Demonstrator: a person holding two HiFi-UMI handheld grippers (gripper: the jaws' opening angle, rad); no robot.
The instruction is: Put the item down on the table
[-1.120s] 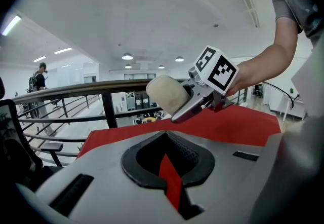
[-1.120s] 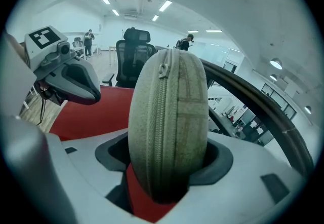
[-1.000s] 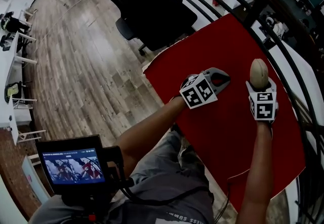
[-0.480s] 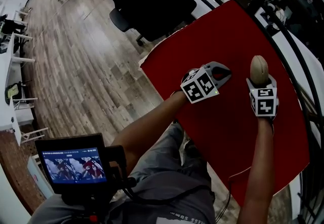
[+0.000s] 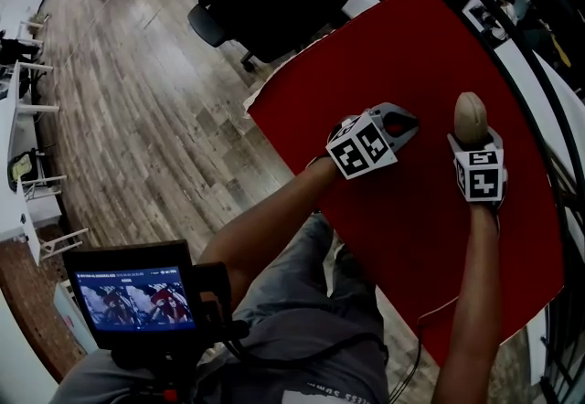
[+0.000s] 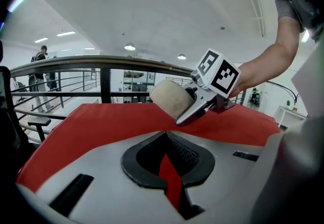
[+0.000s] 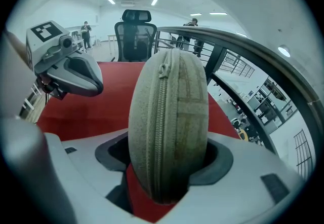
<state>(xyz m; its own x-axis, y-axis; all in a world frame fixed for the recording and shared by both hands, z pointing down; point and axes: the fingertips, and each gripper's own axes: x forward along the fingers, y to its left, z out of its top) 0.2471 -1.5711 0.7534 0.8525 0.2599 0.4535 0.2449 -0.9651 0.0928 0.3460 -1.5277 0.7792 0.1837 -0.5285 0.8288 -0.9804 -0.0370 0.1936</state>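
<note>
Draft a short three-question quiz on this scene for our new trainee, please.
1. True or false: the left gripper is holding the beige pouch.
2. Which colour is the table? A. green B. red C. white
3. Fill in: the right gripper is shut on the pouch, whose ____ faces that gripper's camera.
Key: 1 false; the left jaws are together with nothing between them. 2 B. 3 zipper.
</note>
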